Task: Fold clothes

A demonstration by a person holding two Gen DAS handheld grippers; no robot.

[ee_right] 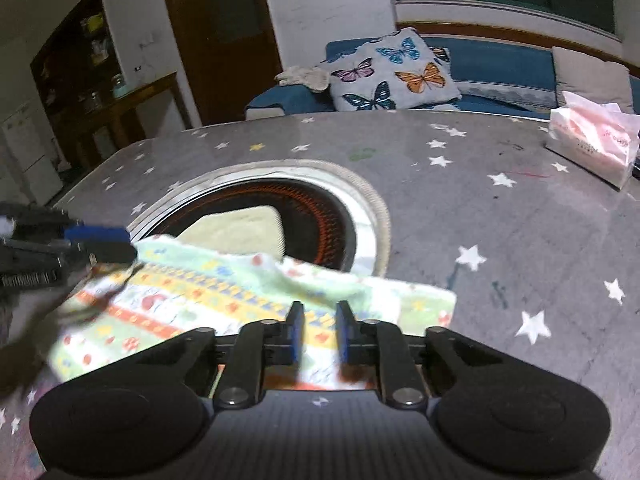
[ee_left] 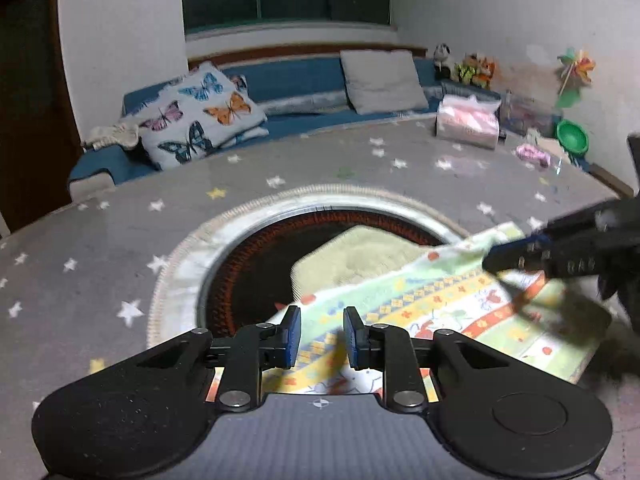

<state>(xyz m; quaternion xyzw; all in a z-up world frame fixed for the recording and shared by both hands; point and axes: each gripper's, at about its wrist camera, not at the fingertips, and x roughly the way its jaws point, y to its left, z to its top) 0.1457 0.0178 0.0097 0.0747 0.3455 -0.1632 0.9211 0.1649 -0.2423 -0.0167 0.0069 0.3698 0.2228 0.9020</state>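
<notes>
A patterned cloth (ee_left: 460, 312) in pale green, yellow and orange stripes lies flat on the grey star-print table, its far edge overhanging the round opening. It also shows in the right wrist view (ee_right: 224, 300). My left gripper (ee_left: 322, 338) is open, hovering just over the cloth's near edge. My right gripper (ee_right: 319, 332) is open, low over the cloth's other near edge. Each gripper shows blurred at the side of the other's view, the right gripper (ee_left: 520, 256) and the left gripper (ee_right: 96, 244) both close to the cloth's far corners.
The table (ee_left: 100, 248) has a round sunken heater opening (ee_left: 256, 264) holding a folded pale-yellow cloth (ee_left: 360, 256). A tissue pack (ee_right: 592, 140) stands at the far right. A blue sofa with a butterfly cushion (ee_left: 200, 116) lies behind. Toys and a green bowl (ee_left: 573, 136) sit at the far right.
</notes>
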